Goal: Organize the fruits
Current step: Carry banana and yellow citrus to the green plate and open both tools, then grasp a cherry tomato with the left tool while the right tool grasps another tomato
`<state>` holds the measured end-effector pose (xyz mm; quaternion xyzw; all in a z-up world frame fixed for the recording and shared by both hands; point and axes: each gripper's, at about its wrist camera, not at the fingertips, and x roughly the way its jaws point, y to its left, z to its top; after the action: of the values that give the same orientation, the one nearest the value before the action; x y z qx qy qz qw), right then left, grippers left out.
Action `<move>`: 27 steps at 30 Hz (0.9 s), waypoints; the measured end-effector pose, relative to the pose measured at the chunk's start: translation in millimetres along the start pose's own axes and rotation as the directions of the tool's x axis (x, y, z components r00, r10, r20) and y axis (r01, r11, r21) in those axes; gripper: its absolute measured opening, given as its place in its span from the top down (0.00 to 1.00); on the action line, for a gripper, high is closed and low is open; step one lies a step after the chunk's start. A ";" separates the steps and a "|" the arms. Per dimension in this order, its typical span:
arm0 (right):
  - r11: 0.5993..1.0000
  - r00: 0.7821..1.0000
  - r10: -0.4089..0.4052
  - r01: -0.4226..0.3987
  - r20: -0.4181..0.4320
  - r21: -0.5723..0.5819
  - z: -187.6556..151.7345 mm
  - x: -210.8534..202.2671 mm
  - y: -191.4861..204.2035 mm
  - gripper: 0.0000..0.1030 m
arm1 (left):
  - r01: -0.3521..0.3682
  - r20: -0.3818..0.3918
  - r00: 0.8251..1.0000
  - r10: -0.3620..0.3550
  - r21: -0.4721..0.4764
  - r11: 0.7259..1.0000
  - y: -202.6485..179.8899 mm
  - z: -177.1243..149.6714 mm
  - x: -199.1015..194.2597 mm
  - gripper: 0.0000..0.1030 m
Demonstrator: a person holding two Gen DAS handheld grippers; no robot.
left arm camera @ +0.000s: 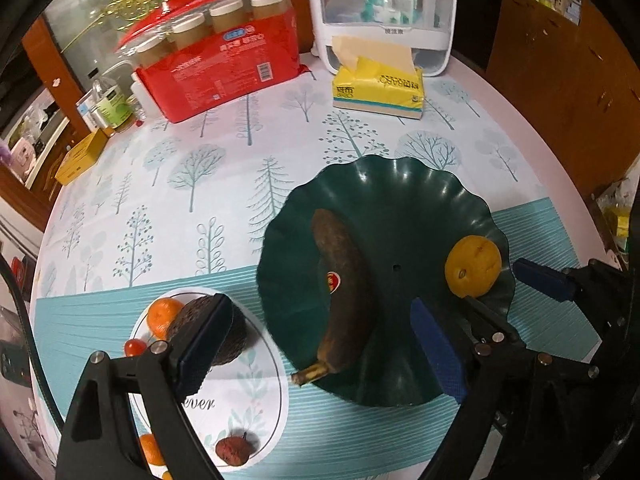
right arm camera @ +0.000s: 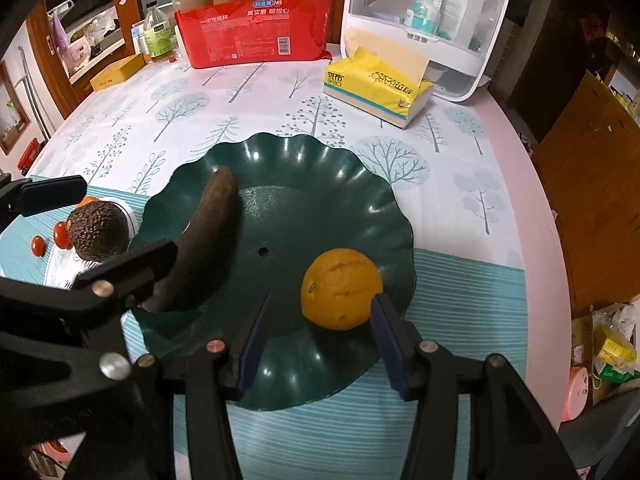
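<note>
Dark green scalloped plate (right arm camera: 320, 168) on a tree-patterned tablecloth (right arm camera: 160, 112), holding a heavily browned banana (right arm camera: 208, 232) along its left side and a yellow-orange citrus fruit (right arm camera: 340, 288) near its right rim; the two fruits well apart. Right gripper (right arm camera: 320, 328) low over the near rim of the plate, jaws spread wide, right blue pad just beside the citrus fruit, contact not discernible. Left gripper (left arm camera: 316, 344) over the boundary between the green plate and a white printed plate (left arm camera: 256, 400), jaws spread wide, left finger crossing in front of an avocado (left arm camera: 236, 344), nothing pinched. White plate also bearing a mandarin (left arm camera: 162, 314), a cherry tomato (left arm camera: 134, 347), a second mandarin (left arm camera: 150, 448) and a shrivelled red fruit (left arm camera: 234, 450). At the far edge of the table: red package of disposable cups (right arm camera: 256, 28), yellow tissue pack (right arm camera: 376, 88), white storage case (right arm camera: 424, 24) with bottles inside.
</note>
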<state>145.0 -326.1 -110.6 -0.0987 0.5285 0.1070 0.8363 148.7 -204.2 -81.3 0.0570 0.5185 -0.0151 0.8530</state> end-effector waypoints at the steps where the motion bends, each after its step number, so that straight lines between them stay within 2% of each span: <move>1: 1.000 1.000 -0.001 0.001 -0.002 0.003 -1.1 -0.9 0.1 0.50 | 0.000 0.004 1.000 0.000 -0.006 1.000 1.5 -1.4 -2.4 0.13; 16: 0.998 0.999 -0.029 0.027 0.034 0.059 -13.7 -31.1 0.0 0.50 | 0.002 0.049 0.999 0.001 -0.059 0.998 36.1 -34.5 -43.1 0.13; 19: 0.997 0.998 -0.035 0.032 0.048 0.068 -15.0 -40.9 4.9 0.50 | 0.001 0.061 0.998 0.004 -0.078 0.997 53.0 -45.8 -57.9 0.13; 22: 0.996 0.998 -0.028 0.023 0.064 0.082 -13.9 -52.3 12.9 0.50 | -0.038 0.086 0.995 0.046 -0.098 0.994 75.4 -58.6 -76.1 0.13; 25: 0.997 0.995 -0.022 0.014 0.093 0.082 -11.0 -66.3 25.8 0.50 | -0.064 0.072 0.995 0.073 -0.113 0.992 100.9 -68.1 -83.7 0.13; 27: 0.997 0.992 -0.029 0.019 0.121 0.081 -7.8 -75.7 36.7 0.50 | -0.054 0.066 0.996 0.063 -0.135 0.989 118.6 -75.1 -87.9 0.13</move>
<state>96.2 -298.8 -47.2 -0.0651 0.4792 0.0816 0.8715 51.9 -80.8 -28.0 0.0145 0.4864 0.0425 0.8726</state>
